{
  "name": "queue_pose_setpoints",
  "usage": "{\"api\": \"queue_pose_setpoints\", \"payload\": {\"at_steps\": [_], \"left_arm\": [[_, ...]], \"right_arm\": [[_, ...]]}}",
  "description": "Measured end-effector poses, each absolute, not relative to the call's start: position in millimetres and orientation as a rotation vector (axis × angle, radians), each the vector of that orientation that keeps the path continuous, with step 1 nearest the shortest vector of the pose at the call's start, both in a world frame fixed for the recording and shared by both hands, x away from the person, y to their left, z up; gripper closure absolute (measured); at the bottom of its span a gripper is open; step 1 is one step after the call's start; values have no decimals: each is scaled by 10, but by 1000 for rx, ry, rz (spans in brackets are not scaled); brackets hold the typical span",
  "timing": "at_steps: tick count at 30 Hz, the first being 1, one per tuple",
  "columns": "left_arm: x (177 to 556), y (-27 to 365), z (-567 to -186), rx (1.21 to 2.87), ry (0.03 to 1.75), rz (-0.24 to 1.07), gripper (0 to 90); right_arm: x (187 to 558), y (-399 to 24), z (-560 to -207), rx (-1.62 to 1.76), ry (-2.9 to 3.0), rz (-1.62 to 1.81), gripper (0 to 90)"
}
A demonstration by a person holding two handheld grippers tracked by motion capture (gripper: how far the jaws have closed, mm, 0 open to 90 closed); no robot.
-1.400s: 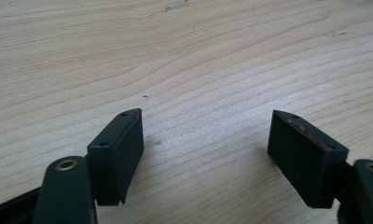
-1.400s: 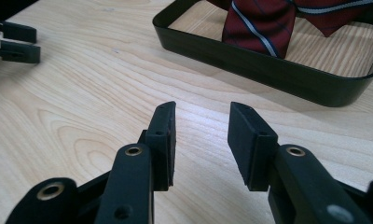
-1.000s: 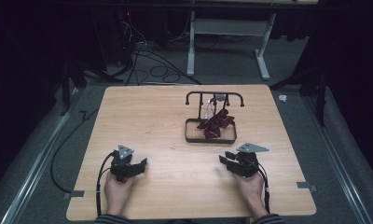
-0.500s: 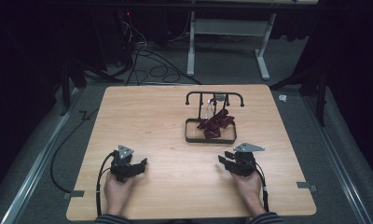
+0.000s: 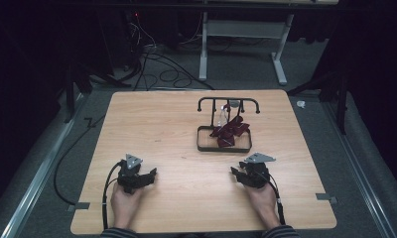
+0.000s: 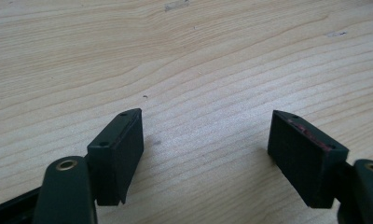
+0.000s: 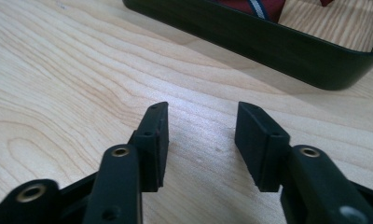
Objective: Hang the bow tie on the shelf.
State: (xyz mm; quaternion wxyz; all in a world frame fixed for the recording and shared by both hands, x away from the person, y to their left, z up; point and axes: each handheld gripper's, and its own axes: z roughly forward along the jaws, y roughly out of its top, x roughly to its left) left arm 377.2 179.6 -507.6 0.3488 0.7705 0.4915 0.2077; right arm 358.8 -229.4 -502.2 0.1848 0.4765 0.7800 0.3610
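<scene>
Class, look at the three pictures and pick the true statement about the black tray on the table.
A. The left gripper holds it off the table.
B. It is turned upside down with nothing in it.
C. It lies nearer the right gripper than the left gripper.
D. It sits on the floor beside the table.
C: in the high view the black tray, with dark red pieces in it, lies just beyond the right gripper, while the left gripper rests farther off on the table.

Wooden bench (image 5: pixel 152 124) occupies frame centre. Cables (image 5: pixel 152 59) lie on grey floor (image 5: pixel 236 74), upper centre; white frame legs (image 5: pixel 281 54) stand beside them.
</scene>
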Motion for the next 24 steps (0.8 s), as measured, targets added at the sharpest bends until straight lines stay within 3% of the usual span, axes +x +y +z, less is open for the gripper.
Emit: {"api": "queue_pose_setpoints", "payload": {"at_steps": [6, 24], "left_arm": [[3772, 1797, -5076, 1996, 1274, 537, 273], [3772, 1797, -5077, 1993, 1274, 536, 273]], "right_arm": [[3563, -2213, -5026, 1281, 2209, 952, 486], [3564, -2214, -5027, 1282, 2210, 952, 485]]}}
